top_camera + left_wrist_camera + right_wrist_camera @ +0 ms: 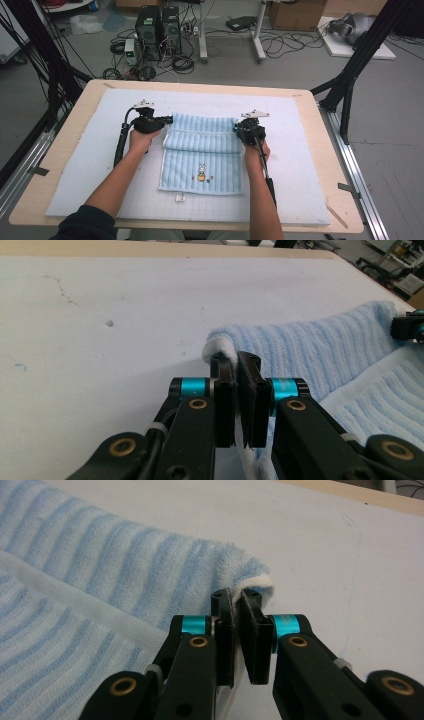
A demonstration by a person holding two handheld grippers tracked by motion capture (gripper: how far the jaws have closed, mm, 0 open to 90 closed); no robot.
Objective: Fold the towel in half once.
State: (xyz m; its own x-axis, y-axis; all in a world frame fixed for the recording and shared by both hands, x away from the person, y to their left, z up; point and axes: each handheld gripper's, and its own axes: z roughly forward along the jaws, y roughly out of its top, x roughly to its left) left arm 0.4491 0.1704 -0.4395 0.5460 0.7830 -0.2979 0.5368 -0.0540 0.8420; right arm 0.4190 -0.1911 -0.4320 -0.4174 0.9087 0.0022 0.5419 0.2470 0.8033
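Towel (pixel 202 150), blue striped, lies on white mat (pixel 300 150) at table centre, far edge folded over toward you. Your left gripper (pixel 235 360) pinches far-left corner, jaws clamped on white hem. Your right gripper (pixel 237 597) pinches far-right corner, jaws likewise clamped.

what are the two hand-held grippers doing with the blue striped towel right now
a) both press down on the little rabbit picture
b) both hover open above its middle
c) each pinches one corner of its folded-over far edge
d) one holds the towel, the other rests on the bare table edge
c: the left hand-held gripper and the right hand-held gripper each have jaws shut on a corner of the towel, whose far edge is folded toward the person.
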